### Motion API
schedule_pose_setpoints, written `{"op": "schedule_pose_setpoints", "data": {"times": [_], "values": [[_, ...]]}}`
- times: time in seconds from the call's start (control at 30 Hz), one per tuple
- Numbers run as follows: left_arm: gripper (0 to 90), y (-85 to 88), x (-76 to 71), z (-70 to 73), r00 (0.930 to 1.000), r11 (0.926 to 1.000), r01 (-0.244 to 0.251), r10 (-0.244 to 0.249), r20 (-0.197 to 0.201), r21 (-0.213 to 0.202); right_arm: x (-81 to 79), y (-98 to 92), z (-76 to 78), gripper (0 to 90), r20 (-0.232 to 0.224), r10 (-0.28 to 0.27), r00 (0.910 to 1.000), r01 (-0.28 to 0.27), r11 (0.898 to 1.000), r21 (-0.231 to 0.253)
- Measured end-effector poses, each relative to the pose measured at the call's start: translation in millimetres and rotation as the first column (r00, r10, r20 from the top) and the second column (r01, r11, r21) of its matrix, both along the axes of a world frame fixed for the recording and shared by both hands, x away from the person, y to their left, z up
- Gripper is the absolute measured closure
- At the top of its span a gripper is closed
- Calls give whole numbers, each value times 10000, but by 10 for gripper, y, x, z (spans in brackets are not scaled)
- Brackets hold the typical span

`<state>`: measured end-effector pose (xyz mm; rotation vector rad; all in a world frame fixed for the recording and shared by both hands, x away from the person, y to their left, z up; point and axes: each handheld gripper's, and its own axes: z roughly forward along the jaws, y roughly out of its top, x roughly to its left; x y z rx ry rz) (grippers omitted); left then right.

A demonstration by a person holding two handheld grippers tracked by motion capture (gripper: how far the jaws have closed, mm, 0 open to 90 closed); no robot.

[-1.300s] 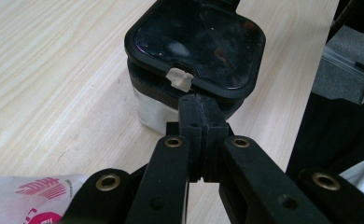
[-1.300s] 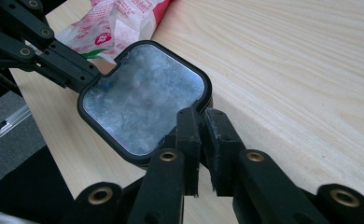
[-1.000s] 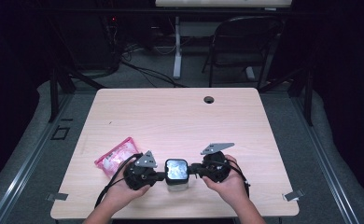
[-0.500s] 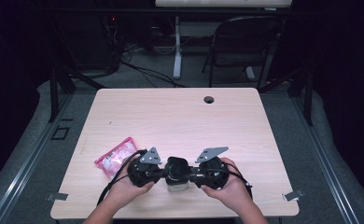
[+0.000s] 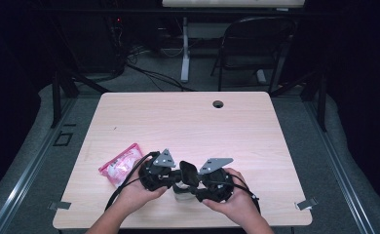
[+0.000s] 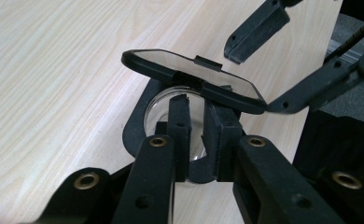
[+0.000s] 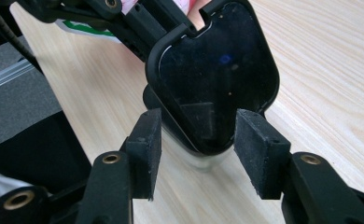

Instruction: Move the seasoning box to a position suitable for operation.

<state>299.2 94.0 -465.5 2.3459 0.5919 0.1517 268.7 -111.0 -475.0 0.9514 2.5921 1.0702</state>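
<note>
Clear jar (image 5: 180, 192) with hinged black lid (image 6: 192, 74) stands on desk (image 5: 188, 126) near front edge, between both hands. Left claw (image 6: 196, 119) clamped on lid hinge at jar rim, jaws just eased slightly, steadying jar. Right claw (image 7: 201, 149) apart, jaws just widened, pads straddling raised lid without touching, likely after flipping it up. Pink packet (image 5: 122, 163) lies just left, probably next.

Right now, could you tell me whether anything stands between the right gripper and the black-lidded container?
Nothing visible does: the right gripper, whose jaws have just been opening, flanks the container and its raised lid, with bare gaps either side.
</note>
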Motion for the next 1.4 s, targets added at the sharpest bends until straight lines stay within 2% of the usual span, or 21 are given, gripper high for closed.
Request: {"op": "schedule_pose_setpoints", "data": {"times": [0.13, 0.23, 0.4, 0.57, 0.73, 0.9, 1.03, 1.17, 1.37, 1.4], "values": [[757, -22, 7, 8, 9998, 9999, -103, 103, 149, -28, 10, 33, -26, 536, 184, -231, 9996, 233, 9997, -72], [725, -18, 21, -2, 9995, 9999, -158, 157, 260, 23, 16, 33, -32, 546, 120, -244, 9996, 244, 9997, 25], [701, 6, 101, -83, 9963, 9958, -772, 751, 426, 498, 11, 23, -21, 557, 71, -270, 9996, 270, 9996, 99], [671, 17, 187, -182, 9934, 9918, -1112, 1092, 349, 631, 7, 11, -14, 562, 64, -279, 9996, 278, 9994, 201], [669, -14, 236, -266, 9929, 9902, -1190, 1181, 157, 730, 10, -7, -8, 566, 26, -238, 9997, 238, 9994, 235], [707, -32, 256, -335, 9943, 9905, -1067, 1066, 56, 871, 7, -35, 9, 577, 4, -263, 9997, 263, 9995, 197], [707, -28, 263, -338, 9948, 9911, -1018, 1019, 31, 860, 0, -63, 24, 587, -35, -313, 9995, 313, 9993, 215], [707, -37, 264, -347, 9953, 9916, -966, 959, 128, 856, -13, -145, 60, 627, -93, -469, 9989, 471, 9983, 332], [707, -40, 267, -349, 9960, 9918, -892, 878, 193, 918, -20, -285, 93, 650, -220, -723, 9971, 728, 9971, 231], [707, -42, 268, -352, 9959, 9920, -896, 883, 182, 894, -15, -338, 88, 652, -315, -817, 9962, 829, 9958, 399]]}}
